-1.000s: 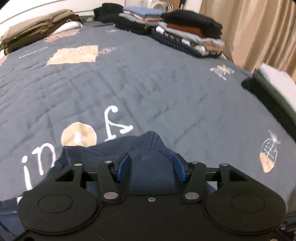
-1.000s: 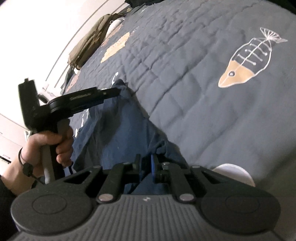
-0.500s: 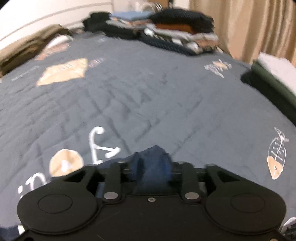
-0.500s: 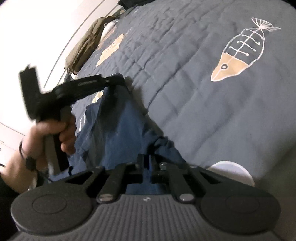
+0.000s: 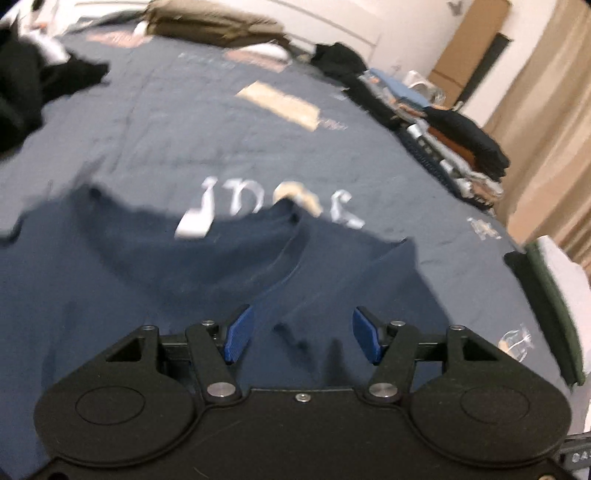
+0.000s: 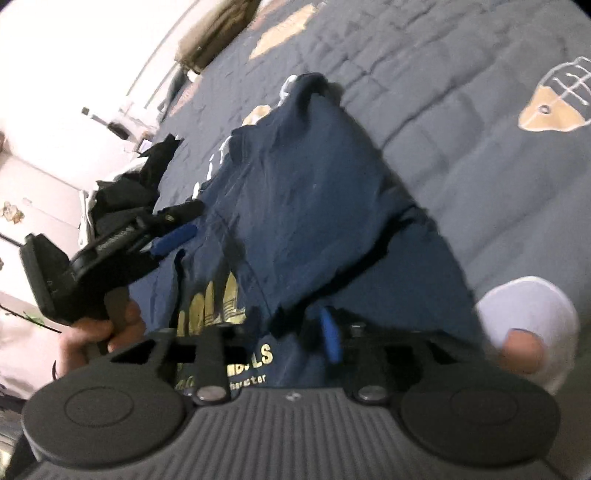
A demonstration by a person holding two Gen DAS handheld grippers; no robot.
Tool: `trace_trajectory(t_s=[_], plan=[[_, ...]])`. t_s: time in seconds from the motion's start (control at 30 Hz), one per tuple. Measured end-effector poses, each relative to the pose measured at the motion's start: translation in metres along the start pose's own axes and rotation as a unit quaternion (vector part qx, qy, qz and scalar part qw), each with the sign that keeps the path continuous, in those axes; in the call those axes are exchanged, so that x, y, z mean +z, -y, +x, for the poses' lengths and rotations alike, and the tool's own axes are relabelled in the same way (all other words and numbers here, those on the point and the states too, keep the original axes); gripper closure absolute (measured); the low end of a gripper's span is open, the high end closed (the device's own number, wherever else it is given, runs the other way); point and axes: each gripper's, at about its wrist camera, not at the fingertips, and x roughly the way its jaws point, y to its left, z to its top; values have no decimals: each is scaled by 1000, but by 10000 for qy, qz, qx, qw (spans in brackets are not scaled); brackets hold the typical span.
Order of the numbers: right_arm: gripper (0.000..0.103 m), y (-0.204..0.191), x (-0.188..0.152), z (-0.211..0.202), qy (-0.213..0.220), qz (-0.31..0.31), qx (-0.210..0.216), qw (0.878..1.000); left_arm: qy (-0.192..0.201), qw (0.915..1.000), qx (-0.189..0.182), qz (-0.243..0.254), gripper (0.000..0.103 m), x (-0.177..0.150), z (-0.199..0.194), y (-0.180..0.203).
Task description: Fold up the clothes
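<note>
A navy T-shirt (image 5: pixel 155 280) with gold lettering lies spread and wrinkled on the grey-blue quilt (image 5: pixel 192 122). In the right wrist view the shirt (image 6: pixel 303 206) runs from near me toward the far edge. My left gripper (image 5: pixel 301 338) is open just above the shirt, holding nothing; it also shows in the right wrist view (image 6: pixel 173 229) at the left, held by a hand. My right gripper (image 6: pixel 295 339) is over the shirt's near edge. One blue pad (image 6: pixel 330 339) shows with cloth beside it; the other finger is hidden by fabric.
A stack of folded clothes (image 5: pixel 454 147) sits at the quilt's far right. Olive clothes (image 5: pixel 210 22) lie at the back, black clothes (image 5: pixel 26 88) at the far left. A dark green and white pile (image 5: pixel 554 295) is at the right edge. Curtains hang at right.
My left gripper let go of the shirt corner, opened and swung left and back. The shirt dropped onto the quilt and spread out. My right gripper's jaws have widened.
</note>
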Motion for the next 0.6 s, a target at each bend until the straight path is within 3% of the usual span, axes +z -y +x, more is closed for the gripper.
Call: trace_trajectory(t_s=[0.03,0.13,0.2,0.23,0.27,0.3,0.4,0.5,0.57,0.6], plan=[[56,0,-5,0,161,-39,83,9998,-62,10000,-18,-21,46,-3,5,-2],[53,9,-12,3,428,166,267,9986,-67,10000,-24,-46,47,-4,17,-2],[55,15,-10,5,503,326,382,9975,5,9998,-138,-152,62,0,20,-2],[62,18,-9,7,540,406,439,9968,36,9997,-226,-118,88,2,21,0],[86,21,-7,8,567,577,454,9957,64,9994,-324,-47,92,4,20,3],[101,24,-5,9,511,716,559,9946,160,9991,-380,121,93,5,19,10],[100,24,-6,8,391,1160,881,9886,511,9962,-425,568,94,11,7,22],[100,13,-7,13,190,820,629,9945,183,9972,-216,689,90,18,13,23],[101,9,-9,17,116,599,387,9974,-212,9962,180,822,81,16,26,21],[101,10,-10,19,113,493,229,9985,-141,9931,503,1050,81,11,27,21]])
